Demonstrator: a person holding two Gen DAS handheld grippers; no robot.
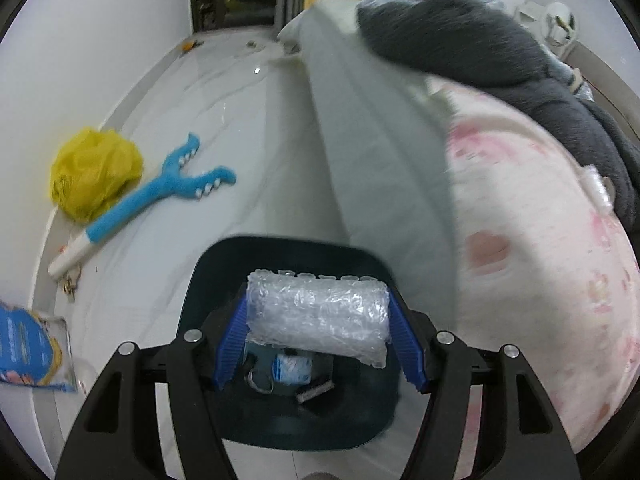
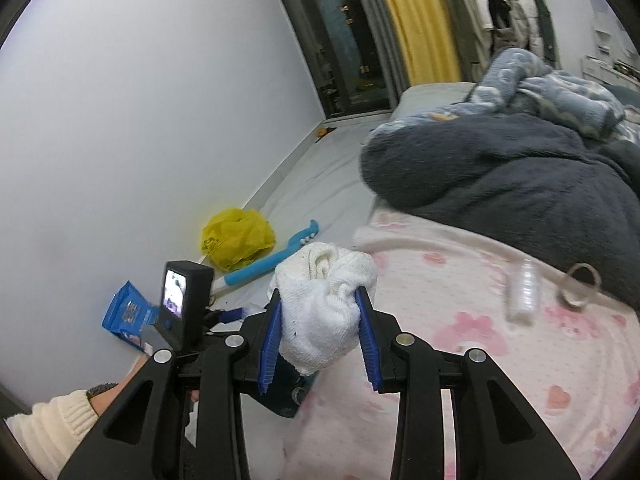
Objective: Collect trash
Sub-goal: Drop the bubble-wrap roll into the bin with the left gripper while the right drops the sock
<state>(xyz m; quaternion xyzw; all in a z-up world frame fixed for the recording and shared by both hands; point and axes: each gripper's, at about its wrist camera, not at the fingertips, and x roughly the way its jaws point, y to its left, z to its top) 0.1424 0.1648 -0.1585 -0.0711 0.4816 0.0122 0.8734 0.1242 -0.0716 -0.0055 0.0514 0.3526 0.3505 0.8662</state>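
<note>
In the left wrist view my left gripper (image 1: 316,300) is shut on a roll of clear bubble wrap (image 1: 320,316), blue pads pressing on both ends. It hangs right over a dark open bin (image 1: 224,264) that stands on the white floor and holds a few small scraps (image 1: 292,368). In the right wrist view my right gripper (image 2: 318,292) is shut on a crumpled white cloth (image 2: 324,312), held over the edge of the pink flowered blanket (image 2: 460,340). Part of the dark bin (image 2: 288,400) shows below it.
A yellow plastic bag (image 1: 94,172), a blue forked foam stick (image 1: 160,196) and a blue packet (image 1: 28,348) lie on the floor along the white wall. The bed with a dark grey blanket (image 1: 480,40) fills the right. A cream sleeve (image 2: 52,420) and the other gripper's screen (image 2: 176,292) sit at left.
</note>
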